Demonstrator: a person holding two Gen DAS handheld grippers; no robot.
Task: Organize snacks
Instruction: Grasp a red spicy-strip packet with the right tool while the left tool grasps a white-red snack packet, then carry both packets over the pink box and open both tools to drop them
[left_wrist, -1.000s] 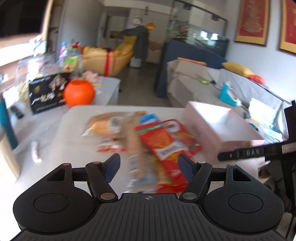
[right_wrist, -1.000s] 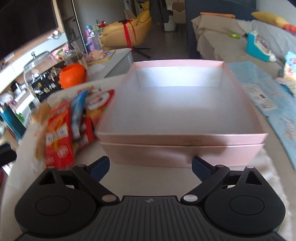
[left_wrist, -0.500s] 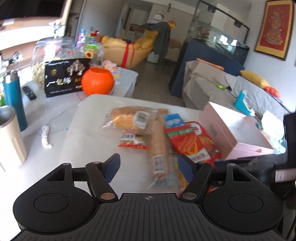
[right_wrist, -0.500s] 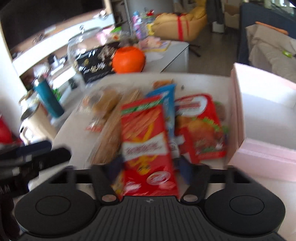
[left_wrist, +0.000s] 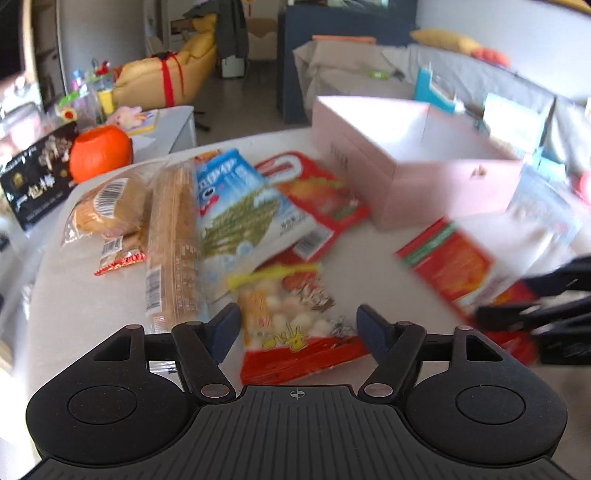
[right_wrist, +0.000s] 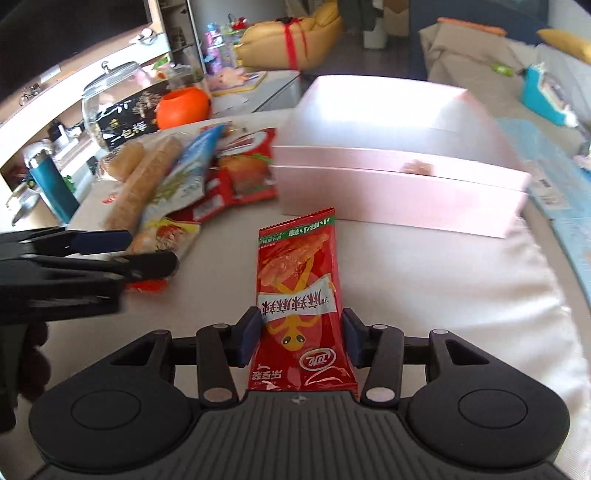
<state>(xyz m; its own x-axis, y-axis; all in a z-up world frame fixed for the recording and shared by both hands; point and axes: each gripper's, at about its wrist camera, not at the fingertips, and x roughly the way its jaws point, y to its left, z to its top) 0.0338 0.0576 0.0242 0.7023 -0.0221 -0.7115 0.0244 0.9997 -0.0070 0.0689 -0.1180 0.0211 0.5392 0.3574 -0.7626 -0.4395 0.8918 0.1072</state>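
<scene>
A: Right wrist view first. right gripper (right_wrist: 300, 340) has a red snack packet (right_wrist: 301, 306) between its jaws, which have just been closing; both pads look pressed on the packet's edges, packet sticking out toward 12 o'clock at the pink box (right_wrist: 399, 184).

B: Held, then?

A: Looks held. It seems lifted clear of the white tabletop (right_wrist: 443, 295), probably so it can go over the box wall. Box is empty as far as shows, open top, just beyond the packet tip.

B: Left one?

A: left gripper (left_wrist: 297, 330) stands wide open, nothing gripped. A clear-fronted red bag (left_wrist: 295, 325) lies between its fingers but the pads don't touch it. My guess: lined up for the next pick.

B: Rest of the snacks?

A: Piled at 10 to 11 o'clock in the left wrist view: blue-and-white bag (left_wrist: 236, 206), long biscuit sleeve (left_wrist: 173, 243), bread pack (left_wrist: 107, 206), another red bag (left_wrist: 314, 192) against the box side. Overlapping, so they come off one at a time.

B: Progress?

A: Early. Nothing visible in the box.
</scene>
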